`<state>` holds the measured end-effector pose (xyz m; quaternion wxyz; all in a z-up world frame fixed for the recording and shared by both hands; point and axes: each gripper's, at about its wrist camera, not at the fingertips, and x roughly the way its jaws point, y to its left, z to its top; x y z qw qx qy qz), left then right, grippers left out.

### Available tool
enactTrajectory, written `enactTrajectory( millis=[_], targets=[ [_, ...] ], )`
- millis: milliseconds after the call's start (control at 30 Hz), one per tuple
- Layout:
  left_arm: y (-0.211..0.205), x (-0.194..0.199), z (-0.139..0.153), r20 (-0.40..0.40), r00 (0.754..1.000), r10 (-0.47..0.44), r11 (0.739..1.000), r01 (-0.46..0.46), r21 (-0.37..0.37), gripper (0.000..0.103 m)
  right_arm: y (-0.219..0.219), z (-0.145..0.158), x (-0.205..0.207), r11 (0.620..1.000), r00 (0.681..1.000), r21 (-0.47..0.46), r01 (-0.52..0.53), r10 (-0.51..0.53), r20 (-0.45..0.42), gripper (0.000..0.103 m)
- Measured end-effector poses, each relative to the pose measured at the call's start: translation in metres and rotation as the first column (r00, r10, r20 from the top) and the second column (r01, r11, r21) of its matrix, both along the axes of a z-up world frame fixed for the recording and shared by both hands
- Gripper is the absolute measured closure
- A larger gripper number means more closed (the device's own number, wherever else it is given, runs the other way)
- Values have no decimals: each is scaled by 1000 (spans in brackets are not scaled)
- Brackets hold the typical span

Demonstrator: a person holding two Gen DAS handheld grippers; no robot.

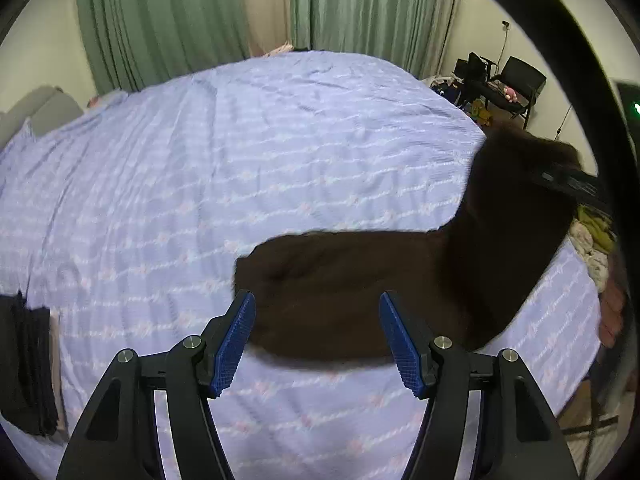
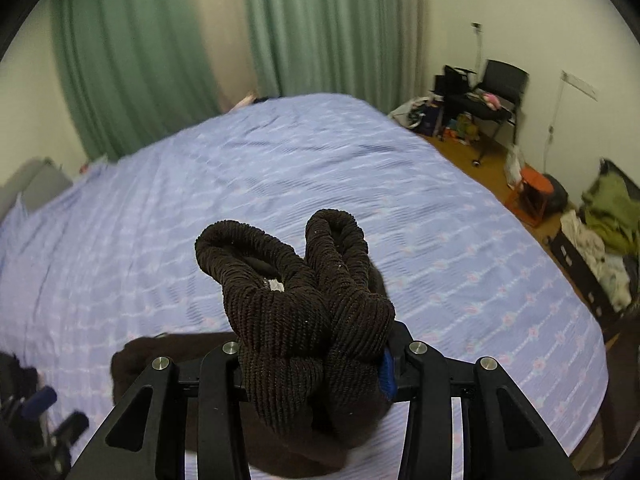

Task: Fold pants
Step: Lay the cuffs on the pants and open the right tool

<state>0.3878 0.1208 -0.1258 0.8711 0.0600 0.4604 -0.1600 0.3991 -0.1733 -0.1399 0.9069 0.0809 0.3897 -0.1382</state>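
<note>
Dark brown pants (image 1: 352, 292) lie on the lilac bedspread (image 1: 240, 152), one end lifted at the right. My left gripper (image 1: 318, 340) is open, its blue pads (image 1: 236, 340) either side of the near edge of the pants, holding nothing. My right gripper (image 2: 316, 364) is shut on the bunched ribbed waistband of the pants (image 2: 296, 292), which bulges up in loops between the fingers and hides the pads except a blue sliver (image 2: 387, 372). The rest of the pants (image 2: 160, 356) trails down to the bed. The right gripper shows in the left wrist view (image 1: 568, 180), raised at the right.
A stack of folded dark clothes (image 1: 28, 364) lies at the bed's left edge. Green curtains (image 1: 168, 20) hang behind. A black chair (image 2: 500, 84), an orange stool (image 2: 532, 196) and a clothes pile (image 2: 608, 224) stand on the floor to the right.
</note>
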Motion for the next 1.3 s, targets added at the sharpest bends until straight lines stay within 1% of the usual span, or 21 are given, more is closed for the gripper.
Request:
enactTrajectory(
  millis=[100, 200, 267, 333, 467, 567, 667, 700, 733, 767, 800, 833, 900, 933, 1000, 1067, 1100, 1167, 1233, 1300],
  targets=[
    [27, -4, -2, -27, 1000, 15, 1000, -15, 13, 39, 48, -7, 15, 997, 997, -38, -61, 59, -40, 61],
    [56, -11, -1, 0, 998, 55, 998, -55, -2, 39, 92, -23, 31, 987, 982, -50, -156, 149, -114, 61],
    [73, -11, -4, -13, 996, 91, 995, -91, -29, 39, 119, -32, 34, 973, 967, -62, -224, 213, -141, 61],
    [87, -8, -8, -23, 994, 110, 993, -111, -36, 39, 142, -43, 37, 960, 952, -65, -271, 258, -162, 61],
    [109, -9, -17, -24, 988, 155, 988, -155, -1, 39, 185, -73, 47, 937, 920, -63, -345, 324, -222, 61],
    [126, -15, -27, -44, 979, 201, 979, -200, 24, 39, 212, -102, 51, 918, 886, -60, -391, 358, -293, 61],
    [143, -20, -37, -64, 967, 246, 969, -243, 47, 39, 227, -118, 45, 898, 855, -56, -437, 395, -335, 53],
    [148, -23, -39, -69, 963, 262, 964, -259, 58, 37, 232, -121, 42, 886, 844, -58, -460, 416, -339, 43],
    [152, -25, -39, -71, 958, 277, 960, -272, 64, 35, 237, -121, 40, 875, 833, -49, -482, 441, -334, 24],
    [153, -30, -37, -69, 955, 287, 957, -283, 67, 34, 240, -119, 35, 858, 817, -6, -514, 488, -307, 18],
    [155, -32, -35, -67, 952, 299, 953, -295, 71, 32, 242, -115, 31, 848, 810, 20, -530, 513, -286, 16],
    [157, -35, -33, -62, 947, 314, 948, -309, 74, 30, 245, -111, 29, 844, 807, 24, -536, 520, -279, 15],
    [159, -38, -28, -53, 943, 329, 943, -324, 79, 30, 250, -100, 23, 837, 804, 20, -547, 532, -266, 14],
    [159, -40, -23, -44, 941, 337, 940, -333, 81, 30, 247, -93, 20, 839, 806, 35, -544, 533, -256, 14],
    [157, -44, -14, -29, 942, 335, 940, -333, 73, 29, 233, -77, 10, 849, 822, 79, -523, 527, -218, 14],
    [151, -48, -3, -14, 948, 318, 947, -317, 60, 26, 215, -59, -3, 862, 847, 111, -495, 507, -162, 14],
    [147, -49, 0, -8, 952, 306, 951, -305, 54, 25, 196, -45, -17, 868, 862, 142, -475, 492, -121, 14],
    [137, -50, 5, -7, 961, 278, 960, -278, 35, 25, 164, -30, -36, 874, 878, 184, -450, 471, -88, 14],
    [120, -47, 9, -22, 970, 243, 970, -243, 7, 25, 132, -24, -49, 892, 899, 195, -409, 430, -79, 14],
    [104, -43, 10, -37, 979, 202, 979, -203, -33, 25, 92, -25, -59, 925, 931, 191, -329, 352, -101, 14]
  ],
)
